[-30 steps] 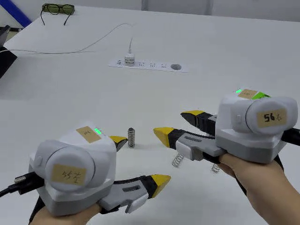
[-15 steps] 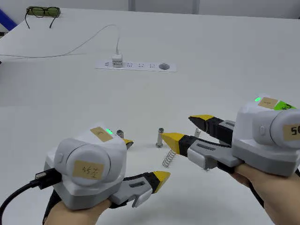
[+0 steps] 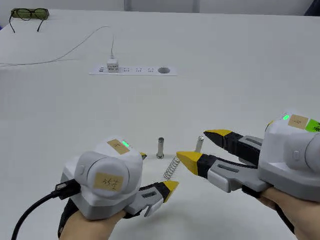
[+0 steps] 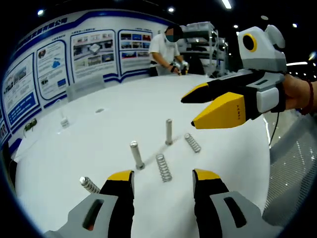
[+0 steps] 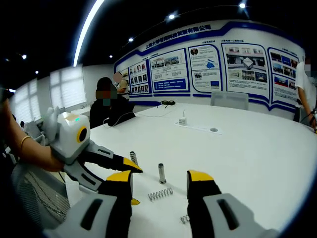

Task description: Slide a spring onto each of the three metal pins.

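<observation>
Two bare, silver metal pins stand upright on the white table. A third upright pin already wears a coiled spring, just beside the left gripper. A loose steel spring lies flat between the two grippers, its long axis running diagonally towards the nearer bare pin. A second loose spring lies flat near the farther pin. The right gripper hovers over the pins. Both grippers' jaws are spread wide and hold nothing.
</observation>
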`<control>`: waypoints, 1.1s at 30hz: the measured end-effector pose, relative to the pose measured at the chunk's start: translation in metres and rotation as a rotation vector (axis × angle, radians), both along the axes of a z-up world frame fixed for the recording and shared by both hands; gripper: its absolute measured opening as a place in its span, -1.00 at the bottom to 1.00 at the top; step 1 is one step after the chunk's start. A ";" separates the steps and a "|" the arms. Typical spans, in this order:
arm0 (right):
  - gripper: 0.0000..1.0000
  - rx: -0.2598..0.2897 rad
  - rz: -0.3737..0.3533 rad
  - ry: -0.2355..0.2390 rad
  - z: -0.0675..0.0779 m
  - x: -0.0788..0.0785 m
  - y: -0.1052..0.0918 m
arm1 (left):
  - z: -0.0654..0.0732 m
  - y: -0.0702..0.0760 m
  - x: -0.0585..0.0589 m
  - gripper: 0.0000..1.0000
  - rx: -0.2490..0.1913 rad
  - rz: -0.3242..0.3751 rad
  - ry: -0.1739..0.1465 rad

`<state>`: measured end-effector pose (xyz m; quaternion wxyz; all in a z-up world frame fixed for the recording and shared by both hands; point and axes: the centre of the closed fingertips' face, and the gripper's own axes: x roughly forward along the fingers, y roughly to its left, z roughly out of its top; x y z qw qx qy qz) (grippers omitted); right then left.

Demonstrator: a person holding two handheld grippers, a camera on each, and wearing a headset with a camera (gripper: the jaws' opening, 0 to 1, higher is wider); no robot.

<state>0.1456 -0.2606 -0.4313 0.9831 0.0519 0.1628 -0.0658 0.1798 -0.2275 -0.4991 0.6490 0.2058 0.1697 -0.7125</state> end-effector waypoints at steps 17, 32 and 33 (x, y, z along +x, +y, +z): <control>-0.11 -0.006 -0.013 -0.004 -0.006 -0.018 -0.003 | -0.026 -0.018 -0.001 -0.32 0.049 0.015 0.031; -0.12 0.009 -0.041 -0.001 -0.011 -0.023 -0.006 | -0.036 -0.020 -0.007 -0.62 0.080 -0.007 0.020; -0.12 0.008 -0.040 0.000 -0.011 -0.023 -0.006 | -0.037 -0.020 -0.007 -0.63 0.083 -0.004 0.022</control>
